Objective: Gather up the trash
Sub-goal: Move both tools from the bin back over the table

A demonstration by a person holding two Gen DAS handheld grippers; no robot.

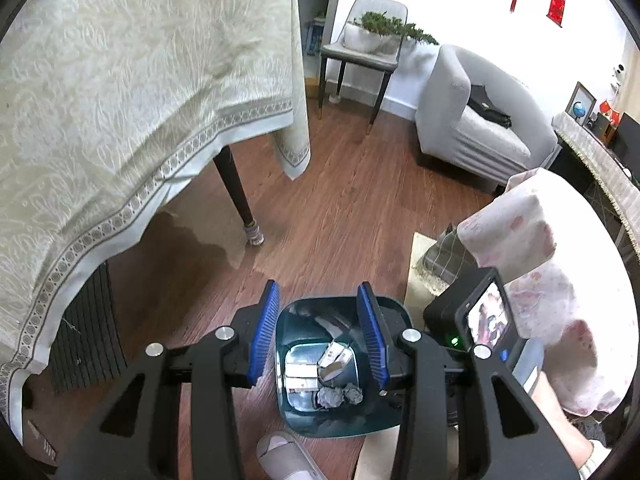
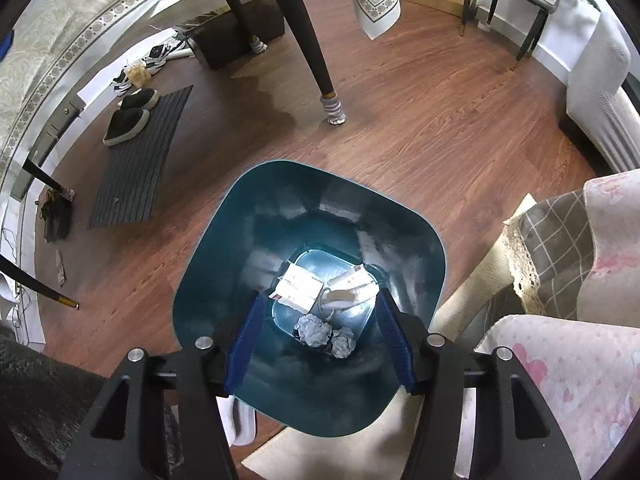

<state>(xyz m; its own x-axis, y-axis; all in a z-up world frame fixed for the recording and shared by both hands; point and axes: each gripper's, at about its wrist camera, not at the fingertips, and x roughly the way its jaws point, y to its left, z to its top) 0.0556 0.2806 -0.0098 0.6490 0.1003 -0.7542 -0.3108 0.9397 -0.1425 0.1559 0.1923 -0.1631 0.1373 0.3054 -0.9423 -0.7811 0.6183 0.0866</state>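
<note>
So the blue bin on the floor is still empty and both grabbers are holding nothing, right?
Not quite. The bin isn't empty: the right wrist view shows two crumpled paper balls and small boxes at its bottom. The rest is right: the left gripper and the right gripper hold nothing.

1. The bin (image 2: 224,240), centre of the right wrist view, looks like glossy dark teal plastic, smooth inside.
2. Crumpled paper balls (image 2: 314,330) lie rough and grey in it, beside smooth white cartons (image 2: 298,286).
3. The floor (image 2: 440,120) is satin wood-grain plank.
4. The tablecloth (image 1: 140,80), upper left of the left wrist view, is matt patterned cloth.
5. The finger pads (image 1: 266,332) are ribbed blue, on matt black plastic arms.
</note>
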